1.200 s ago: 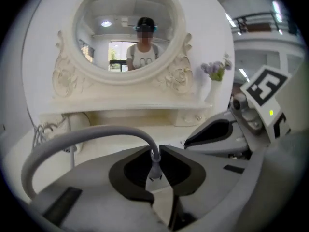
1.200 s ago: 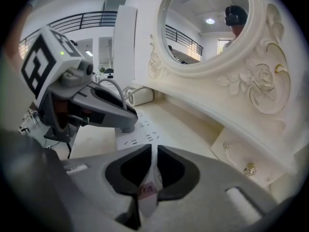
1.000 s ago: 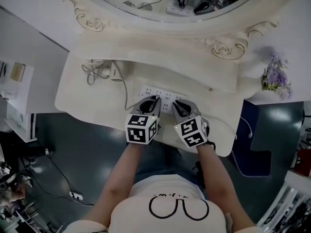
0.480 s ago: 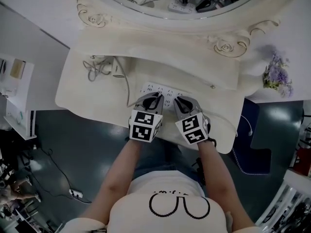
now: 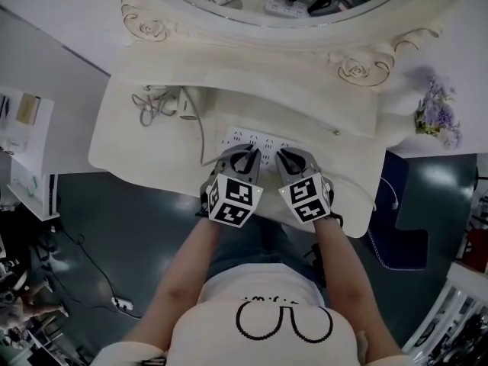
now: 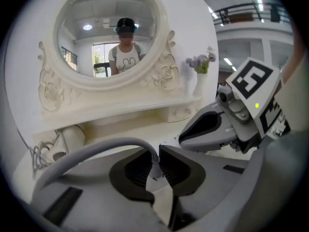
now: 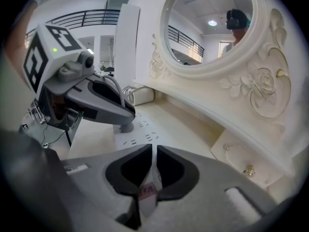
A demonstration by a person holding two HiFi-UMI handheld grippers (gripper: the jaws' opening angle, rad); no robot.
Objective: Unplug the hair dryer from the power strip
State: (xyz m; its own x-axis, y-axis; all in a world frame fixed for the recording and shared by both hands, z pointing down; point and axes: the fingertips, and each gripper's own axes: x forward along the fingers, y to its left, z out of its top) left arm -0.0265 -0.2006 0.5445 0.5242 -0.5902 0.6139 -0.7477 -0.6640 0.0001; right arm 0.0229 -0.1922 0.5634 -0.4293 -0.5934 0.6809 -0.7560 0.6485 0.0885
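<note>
Step in hand: plug extraction. The left claw [image 6: 155,162] is clamped on the plug [image 7: 126,127], which is seated in the strip [image 7: 145,133] directly under its tips, with the cord [image 6: 91,153] rising between them. The right claw [image 7: 154,153] is almost shut, its jaws having just been closing; only a sliver of strip is seen in the gap. The dryer [image 6: 67,140] lies far ahead-left of the left claw. Next, the strip is to be pinned and the plug drawn straight out.
</note>
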